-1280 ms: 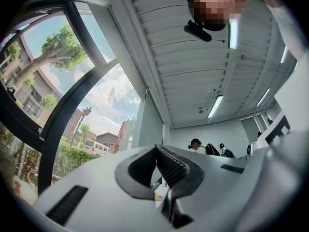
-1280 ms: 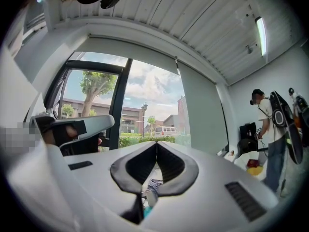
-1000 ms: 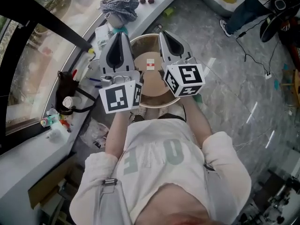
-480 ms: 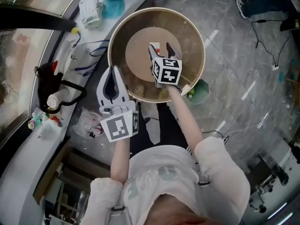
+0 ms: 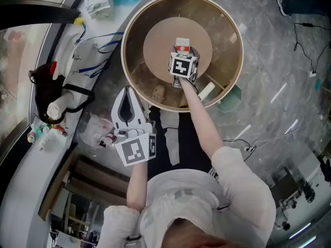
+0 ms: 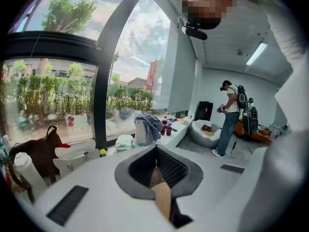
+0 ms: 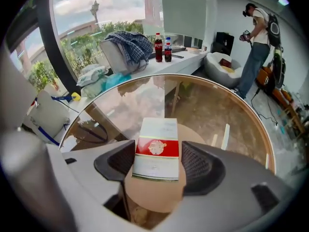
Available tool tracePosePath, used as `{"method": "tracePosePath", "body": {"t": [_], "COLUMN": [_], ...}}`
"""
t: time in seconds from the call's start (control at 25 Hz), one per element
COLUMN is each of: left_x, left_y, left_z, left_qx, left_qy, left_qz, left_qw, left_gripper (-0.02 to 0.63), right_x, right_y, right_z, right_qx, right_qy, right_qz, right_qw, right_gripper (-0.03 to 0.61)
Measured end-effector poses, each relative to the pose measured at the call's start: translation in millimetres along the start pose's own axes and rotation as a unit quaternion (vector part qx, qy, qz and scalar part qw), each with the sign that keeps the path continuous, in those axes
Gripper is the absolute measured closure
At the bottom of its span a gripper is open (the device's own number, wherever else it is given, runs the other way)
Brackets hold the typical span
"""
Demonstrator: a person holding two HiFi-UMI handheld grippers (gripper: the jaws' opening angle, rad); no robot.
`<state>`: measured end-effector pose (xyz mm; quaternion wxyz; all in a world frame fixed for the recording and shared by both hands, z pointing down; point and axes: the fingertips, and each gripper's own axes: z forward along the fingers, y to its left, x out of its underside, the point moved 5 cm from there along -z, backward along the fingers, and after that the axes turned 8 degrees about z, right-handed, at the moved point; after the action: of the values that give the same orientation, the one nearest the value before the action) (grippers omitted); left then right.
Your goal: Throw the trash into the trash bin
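Right tool (image 5: 182, 56) jaws hidden under marker cube (image 5: 183, 65) (head view); box (image 5: 182, 45) print unreadable.

Checked cloth (image 7: 128, 42) near cola bottles (image 7: 158, 48)

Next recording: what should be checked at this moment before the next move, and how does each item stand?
1. Red-and-white box between the right gripper pads: ok.
2. Right jaws apart enough: ok; they have just been opening, with one pad on either side of the box, not pressing.
3. Box lying flat on the round glass table: ok.
4. Left gripper shut, empty, beside the table rim: ok.
5. Trash bin located: cannot tell; a green container by the table may be it.
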<state>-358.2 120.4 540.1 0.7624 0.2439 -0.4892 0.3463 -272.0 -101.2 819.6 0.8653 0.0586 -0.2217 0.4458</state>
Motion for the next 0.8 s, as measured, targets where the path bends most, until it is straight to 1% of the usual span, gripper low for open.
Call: {"method": "tracePosePath", "body": {"t": [0.16, 0.24, 0.36, 0.44, 0.52, 0.56, 0.64, 0.72, 0.8], "left_x": [-4, -7, -14, -20, -27, -33, -48, -68, -94], "left_y": [-2, -4, -2, -3, -5, -6, -6, -6, -9], "left_z": [5, 5, 6, 10, 11, 11, 12, 9, -1], "left_qx": [0.013, 0.018, 0.018, 0.024, 0.031, 0.032, 0.034, 0.039, 0.042], "left_qy": [-0.002, -0.009, -0.022, -0.032, -0.043, -0.051, -0.072, -0.094, -0.119], "left_qz": [0.016, 0.022, 0.022, 0.038, 0.051, 0.053, 0.054, 0.050, 0.041], "left_qw": [0.9998, 0.9996, 0.9994, 0.9985, 0.9973, 0.9968, 0.9953, 0.9935, 0.9911], "left_gripper": [0.601, 0.601, 0.601, 0.601, 0.601, 0.601, 0.601, 0.601, 0.601], "right_x": [5, 7, 7, 6, 0, -9, -42, -76, -103], "right_y": [-1, -4, -4, -4, -4, -2, 9, 24, 41], "right_z": [8, 9, 11, 13, 2, -9, -37, -77, -129], "right_qx": [0.003, 0.006, -0.001, -0.009, -0.016, -0.022, -0.043, -0.069, -0.095], "right_qy": [0.008, 0.016, 0.025, 0.037, 0.042, 0.029, -0.024, -0.078, -0.120], "right_qz": [0.017, 0.017, 0.014, 0.008, 0.005, 0.002, -0.010, -0.015, -0.017], "right_qw": [1.000, 1.000, 1.000, 0.999, 0.999, 0.999, 0.999, 0.994, 0.988], "right_gripper": [0.284, 0.284, 0.289, 0.298, 0.299, 0.300, 0.301, 0.301, 0.301]}}
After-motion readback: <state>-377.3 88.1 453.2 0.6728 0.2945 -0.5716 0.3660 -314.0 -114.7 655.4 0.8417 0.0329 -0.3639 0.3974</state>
